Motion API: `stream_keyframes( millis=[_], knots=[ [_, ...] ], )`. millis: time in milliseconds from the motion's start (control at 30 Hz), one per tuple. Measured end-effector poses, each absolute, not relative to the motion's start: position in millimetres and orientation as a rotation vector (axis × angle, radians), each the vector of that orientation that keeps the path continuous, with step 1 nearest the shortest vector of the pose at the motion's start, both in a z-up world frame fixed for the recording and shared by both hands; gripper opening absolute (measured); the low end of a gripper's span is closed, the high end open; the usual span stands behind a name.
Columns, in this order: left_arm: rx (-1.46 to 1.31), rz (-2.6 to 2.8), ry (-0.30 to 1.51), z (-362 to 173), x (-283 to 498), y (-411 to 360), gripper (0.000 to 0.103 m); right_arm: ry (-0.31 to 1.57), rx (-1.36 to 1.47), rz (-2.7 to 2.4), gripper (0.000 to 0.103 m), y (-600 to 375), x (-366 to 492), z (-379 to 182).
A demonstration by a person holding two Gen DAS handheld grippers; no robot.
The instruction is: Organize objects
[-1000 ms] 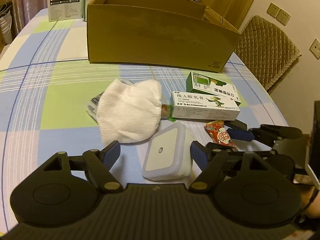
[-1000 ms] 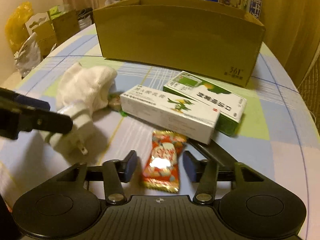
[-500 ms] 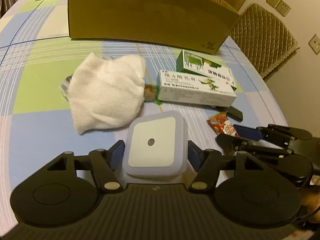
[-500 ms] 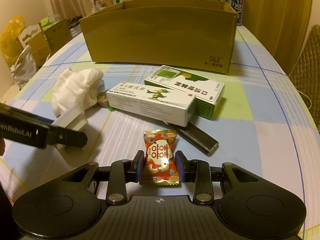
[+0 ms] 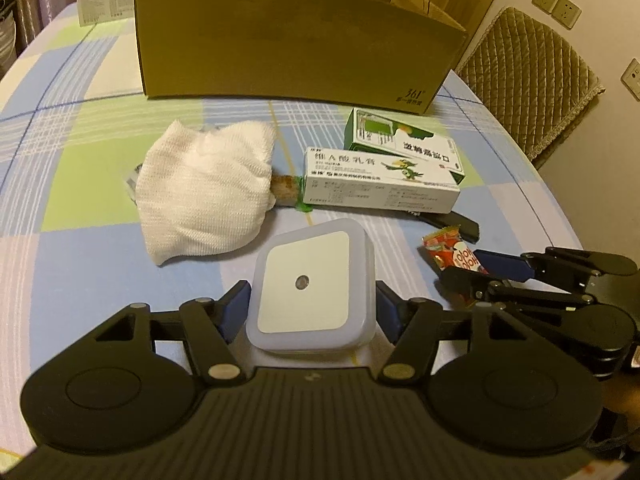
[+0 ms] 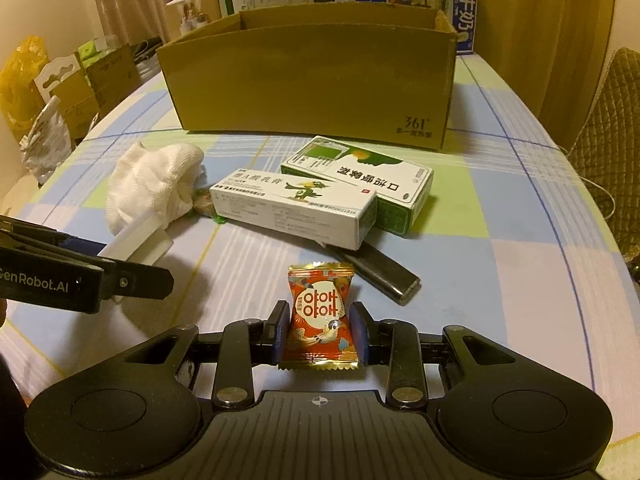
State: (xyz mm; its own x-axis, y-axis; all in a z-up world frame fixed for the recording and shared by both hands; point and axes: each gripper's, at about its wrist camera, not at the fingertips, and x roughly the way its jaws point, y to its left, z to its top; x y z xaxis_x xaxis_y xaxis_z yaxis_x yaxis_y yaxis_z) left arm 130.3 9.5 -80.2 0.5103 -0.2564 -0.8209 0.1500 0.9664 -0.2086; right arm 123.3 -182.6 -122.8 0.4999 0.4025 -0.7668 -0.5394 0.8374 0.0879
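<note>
Currently the square white plastic night light [image 5: 311,288] sits between the blue-padded fingers of the left gripper [image 5: 312,308], face up with a small round sensor at its centre; the fingers are closed onto its two sides, and it appears lifted clear of the checked blue-and-green tablecloth [image 5: 80,264], well in front of the open brown cardboard box [image 5: 296,40]. Likewise, the right gripper [image 6: 319,330] has its fingers pressed against both edges of a red-and-gold wrapped candy [image 6: 319,312], also held in front of the box.

Judging from the task, both pieces probably belong in the box. To do that well, each gripper should rise above the near wall before travelling forward, keep its squeeze steady so the slick wrapper and smooth plastic do not slip, and let go only when low inside.

Nearer the box lie a white medicine carton with a green bird cartoon [image 6: 292,208], a green-and-white carton [image 6: 360,184] behind it, a bunched white cloth [image 5: 208,188] to their left, and a dark flat bar [image 6: 376,276] poking from under the white carton.

The box's near wall is printed "361°". The left gripper's side, seen from the right wrist, reads "GenRobot.AI". The white carton shows "H50021816" among Chinese characters.
</note>
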Motion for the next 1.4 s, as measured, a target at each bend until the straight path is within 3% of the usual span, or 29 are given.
stream_keyframes(
  millis=[200, 233, 267, 500, 600, 667, 700, 933, 1000, 1033, 1067, 1400],
  knots=[
    [-0.095, -0.223, 0.984, -67.7, 127.4, 8.0, 0.061, 0.857, -0.162, 0.568, 0.029, -189.2, 115.8, -109.2],
    [-0.091, -0.218, 0.977, -64.5, 126.5, 7.9, 0.061, 0.850, -0.160, 0.568, 0.022, -190.1, 114.7, -105.9],
    [-0.088, -0.216, 0.970, -61.5, 125.8, 7.9, 0.061, 0.845, -0.157, 0.569, 0.007, -191.0, 114.2, -102.6],
    [-0.077, -0.214, 0.942, -46.0, 120.3, 7.6, 0.061, 0.856, -0.163, 0.552, 0.006, -195.7, 111.5, -97.6],
    [-0.078, -0.215, 0.936, -42.9, 115.5, 8.2, 0.061, 0.865, -0.178, 0.561, 0.015, -199.3, 104.7, -102.5],
    [-0.081, -0.218, 0.939, -43.1, 113.2, 8.5, 0.061, 0.860, -0.206, 0.573, 0.045, -200.3, 99.7, -105.7],
    [-0.081, -0.219, 0.940, -43.3, 112.4, 8.7, 0.061, 0.857, -0.222, 0.576, 0.050, -200.1, 98.5, -107.5],
    [-0.089, -0.225, 0.946, -48.9, 116.3, 10.5, 0.061, 0.935, -0.291, 0.607, 0.053, -193.1, 117.0, -123.3],
    [-0.091, -0.225, 0.951, -51.7, 117.9, 11.5, 0.061, 0.939, -0.308, 0.614, 0.051, -190.2, 119.9, -128.1],
    [-0.092, -0.224, 0.954, -53.1, 118.6, 11.6, 0.061, 0.935, -0.311, 0.617, 0.043, -189.5, 120.4, -128.9],
    [-0.093, -0.224, 0.957, -54.2, 119.3, 11.9, 0.061, 0.931, -0.312, 0.623, 0.024, -188.5, 120.5, -128.8],
    [-0.075, -0.216, 0.946, -49.8, 123.4, 12.7, 0.061, 0.893, -0.246, 0.618, 0.023, -191.4, 120.3, -110.6]
  ],
)
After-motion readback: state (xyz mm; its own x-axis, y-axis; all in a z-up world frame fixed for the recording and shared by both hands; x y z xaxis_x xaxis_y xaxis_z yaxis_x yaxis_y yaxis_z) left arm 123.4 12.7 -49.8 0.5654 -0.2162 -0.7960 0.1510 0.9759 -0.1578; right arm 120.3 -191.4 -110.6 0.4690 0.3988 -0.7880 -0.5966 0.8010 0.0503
